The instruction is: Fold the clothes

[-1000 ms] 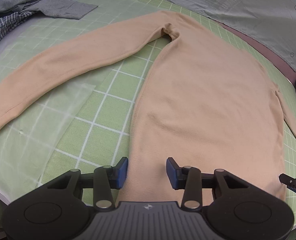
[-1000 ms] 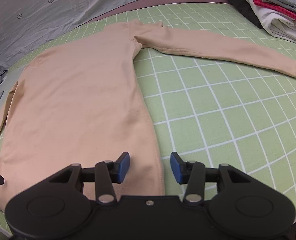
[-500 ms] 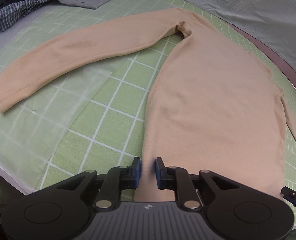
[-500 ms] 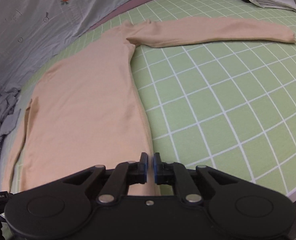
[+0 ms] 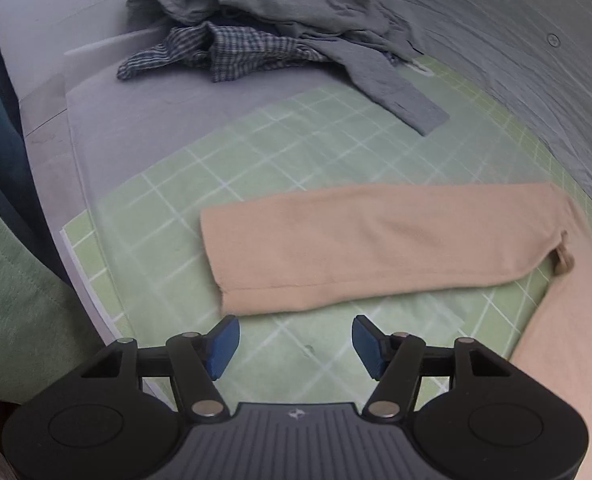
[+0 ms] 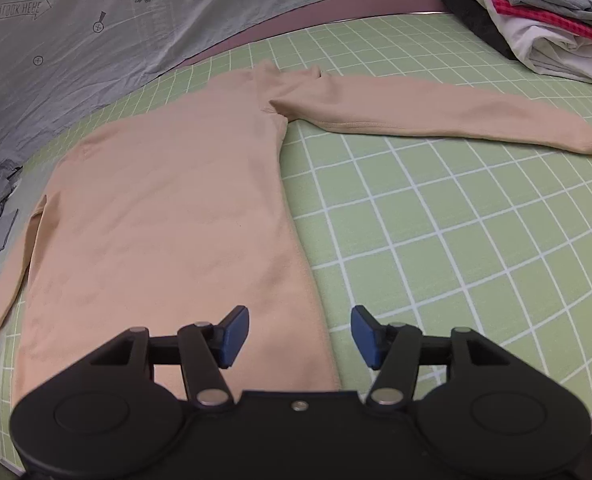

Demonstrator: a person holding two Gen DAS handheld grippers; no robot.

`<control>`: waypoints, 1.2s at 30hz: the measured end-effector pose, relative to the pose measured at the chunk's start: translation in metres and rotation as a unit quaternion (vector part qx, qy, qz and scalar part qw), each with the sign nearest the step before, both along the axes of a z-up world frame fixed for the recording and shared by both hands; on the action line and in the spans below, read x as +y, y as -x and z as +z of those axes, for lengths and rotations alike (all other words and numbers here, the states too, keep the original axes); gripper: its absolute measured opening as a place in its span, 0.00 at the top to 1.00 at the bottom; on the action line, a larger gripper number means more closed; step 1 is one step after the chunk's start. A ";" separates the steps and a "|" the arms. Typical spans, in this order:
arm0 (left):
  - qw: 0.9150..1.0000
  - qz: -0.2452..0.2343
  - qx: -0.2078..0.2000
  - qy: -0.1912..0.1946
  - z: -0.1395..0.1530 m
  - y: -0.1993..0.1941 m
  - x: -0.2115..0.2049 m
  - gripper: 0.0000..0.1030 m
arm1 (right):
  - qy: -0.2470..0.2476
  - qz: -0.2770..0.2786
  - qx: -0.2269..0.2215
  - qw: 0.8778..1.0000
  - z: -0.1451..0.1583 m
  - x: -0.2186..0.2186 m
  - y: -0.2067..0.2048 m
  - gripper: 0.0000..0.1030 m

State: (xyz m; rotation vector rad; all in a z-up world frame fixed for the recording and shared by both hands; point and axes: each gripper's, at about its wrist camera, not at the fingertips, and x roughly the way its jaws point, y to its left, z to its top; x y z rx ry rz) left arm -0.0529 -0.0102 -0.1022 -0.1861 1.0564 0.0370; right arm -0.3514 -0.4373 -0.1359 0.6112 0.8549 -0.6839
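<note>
A: Over at the left tool (image 5: 295,346): what's different from a second ago?

B: No longer at the hem of the peach sweater (image 6: 168,208). Swung away leftward; now hangs over the green grid mat (image 5: 256,152), just near of the left sleeve (image 5: 376,248), close to its cuff (image 5: 216,256). Pinched almost together half a second back, opening again now. Blue pads apart, nothing between them but mat.

A: And further out on that side?

B: Only the rumpled pile of grey and checked clothes (image 5: 256,20) at the far left of the tabletop. Untouched, well apart from the cuff.

A: Moving right, then: the right tool (image 6: 300,334)?

B: Hardly shifted. Sits at the near right corner of the sweater body. Same pinch and release: nearly shut half a second ago, spreading now. Right side seam runs under the gap, but no cloth pressed by either pad.

A: Sweater itself?

B: Flat in the middle of the mat, collar far, hem near, right sleeve (image 6: 436,114) stretched out to the right toward the folded stack (image 6: 536,32).

A: Meaning for the fold?

B: Probably done smoothing the hem. Looks like the left sleeve comes first, cuff carried across the body. No fold made yet.
</note>
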 end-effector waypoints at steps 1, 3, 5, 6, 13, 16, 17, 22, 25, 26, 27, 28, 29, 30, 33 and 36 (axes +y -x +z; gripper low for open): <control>1.000 0.005 -0.001 -0.001 -0.001 -0.004 0.004 0.38 | 0.000 0.003 0.002 1.000 0.000 0.001 -0.004 0.44; 1.000 0.014 -0.002 -0.004 -0.004 -0.013 0.013 0.38 | 0.002 0.007 0.007 1.000 0.000 0.004 -0.010 0.44; 1.000 0.023 -0.002 -0.006 -0.007 -0.021 0.022 0.38 | 0.005 0.012 0.013 1.000 0.001 0.007 -0.017 0.44; 1.000 0.025 -0.001 -0.006 -0.010 -0.025 0.023 0.38 | 0.007 0.014 0.017 1.000 0.002 0.008 -0.019 0.43; 0.999 0.002 -0.002 -0.043 -0.016 -0.036 0.023 0.86 | 0.020 0.021 0.041 0.999 0.004 0.013 -0.027 0.42; 0.998 0.002 0.005 -0.055 -0.015 -0.030 0.026 0.92 | 0.021 0.022 0.049 0.998 0.005 0.013 -0.028 0.42; 0.998 0.007 0.008 -0.060 -0.015 -0.028 0.028 0.92 | 0.021 0.022 0.050 0.998 0.005 0.013 -0.028 0.42; 0.995 0.038 0.024 -0.087 -0.014 -0.014 0.033 0.94 | 0.025 0.022 0.052 0.998 0.008 0.005 -0.024 0.42; 0.998 0.031 0.003 -0.061 -0.004 -0.007 0.020 0.90 | 0.026 0.020 0.049 0.998 0.008 -0.006 -0.018 0.42; 0.998 0.024 -0.003 -0.060 0.000 -0.007 0.008 0.82 | 0.026 0.018 0.047 0.998 0.008 -0.011 -0.015 0.41; 0.998 0.016 -0.010 -0.060 0.003 -0.006 -0.004 0.71 | 0.026 0.015 0.045 0.999 0.008 -0.016 -0.013 0.41; 0.998 0.008 -0.016 -0.059 0.006 -0.005 -0.016 0.67 | 0.027 0.011 0.041 0.999 0.009 -0.021 -0.010 0.40; 0.998 -0.001 -0.023 -0.057 0.010 -0.005 -0.029 0.62 | 0.028 0.007 0.038 0.999 0.009 -0.028 -0.007 0.40; 0.998 -0.016 -0.028 -0.049 0.011 -0.005 -0.046 0.58 | 0.030 -0.002 0.033 0.999 0.010 -0.037 -0.003 0.38; 0.997 -0.068 -0.035 -0.030 0.014 -0.005 -0.105 0.44 | 0.032 -0.033 0.015 0.999 0.010 -0.065 0.011 0.36; 0.990 -0.131 -0.028 -0.042 0.010 -0.005 -0.170 0.31 | 0.046 -0.074 0.007 0.996 0.005 -0.100 0.024 0.31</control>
